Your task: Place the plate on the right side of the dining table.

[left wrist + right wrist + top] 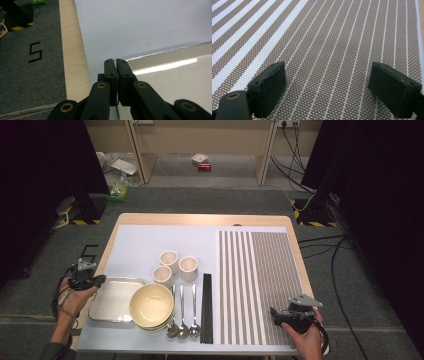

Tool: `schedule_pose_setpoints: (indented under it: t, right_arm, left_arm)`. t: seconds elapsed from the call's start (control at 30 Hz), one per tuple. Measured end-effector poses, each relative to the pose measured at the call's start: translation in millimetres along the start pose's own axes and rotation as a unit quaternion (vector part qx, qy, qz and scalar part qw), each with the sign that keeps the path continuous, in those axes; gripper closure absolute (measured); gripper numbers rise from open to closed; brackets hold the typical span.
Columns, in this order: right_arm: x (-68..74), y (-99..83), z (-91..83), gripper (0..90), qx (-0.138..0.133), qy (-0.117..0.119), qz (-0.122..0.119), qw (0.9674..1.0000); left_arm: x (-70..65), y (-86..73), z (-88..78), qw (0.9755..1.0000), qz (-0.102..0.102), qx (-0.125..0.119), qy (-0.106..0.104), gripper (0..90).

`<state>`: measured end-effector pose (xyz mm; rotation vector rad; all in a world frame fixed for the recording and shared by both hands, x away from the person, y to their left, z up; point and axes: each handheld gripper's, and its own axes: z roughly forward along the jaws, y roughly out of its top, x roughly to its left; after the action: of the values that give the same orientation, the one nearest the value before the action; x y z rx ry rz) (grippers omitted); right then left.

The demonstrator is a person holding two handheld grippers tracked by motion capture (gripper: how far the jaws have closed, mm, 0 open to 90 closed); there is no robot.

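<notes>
The left hand-held gripper [98,280] is sitting at the left edge of the worktop [200,219], with its jaws pressed together; they seem to be pinching the near left corner rim of the metal tray [114,301], though I cannot be sure. The tray is lying just to the right of that gripper, flat, with nothing in it except the edge of the stacked yellow bowls [152,306] resting over its right side; the top bowl is looking empty. Next are coming three small cups [176,265], three spoons [183,327] and black chopsticks [206,307], lying long-ways toward the person. The right hand-held gripper [278,315] is waiting over the striped mat [260,270], jaws wide apart, holding nothing, far from the tray.
</notes>
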<state>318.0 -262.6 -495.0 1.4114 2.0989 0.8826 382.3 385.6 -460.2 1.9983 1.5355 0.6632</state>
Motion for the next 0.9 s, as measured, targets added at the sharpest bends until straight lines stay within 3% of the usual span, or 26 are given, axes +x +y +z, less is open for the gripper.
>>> schedule_pose_setpoints:
  t: [0.07,0.13,0.23,0.37,0.5,0.73,0.9]
  right_arm:
    - [0.1,0.0,0.0,14.8,0.0,0.0,0.001,1.0]
    - [0.0,0.0,0.0,14.8,0.0,0.0,0.0,1.0]
    - [-0.2,0.0,0.1,14.8,0.0,0.0,-0.001,1.0]
    - [0.0,0.0,0.0,14.8,0.0,0.0,0.0,1.0]
    - [0.0,0.0,0.0,14.8,0.0,0.0,0.0,1.0]
    - [0.0,0.0,0.0,14.8,0.0,0.0,0.0,1.0]
    - [0.0,0.0,0.0,14.8,0.0,0.0,0.001,1.0]
  left_arm:
    - [-0.1,0.0,0.8,1.0,0.001,-0.002,0.003,87.2]
    - [1.6,-0.8,1.9,0.9999,-0.011,-0.005,-0.005,85.8]
    - [1.3,-3.3,4.6,0.9999,-0.001,0.0,-0.01,81.9]
    - [2.4,-4.3,4.1,0.9999,-0.005,-0.002,-0.013,82.7]
    - [0.1,-5.5,5.0,0.9999,0.015,0.005,-0.006,83.0]
    - [-1.1,-3.2,4.9,0.9997,0.016,0.018,-0.005,83.7]
    - [-2.5,1.4,-0.5,0.9997,0.023,0.007,0.009,87.1]
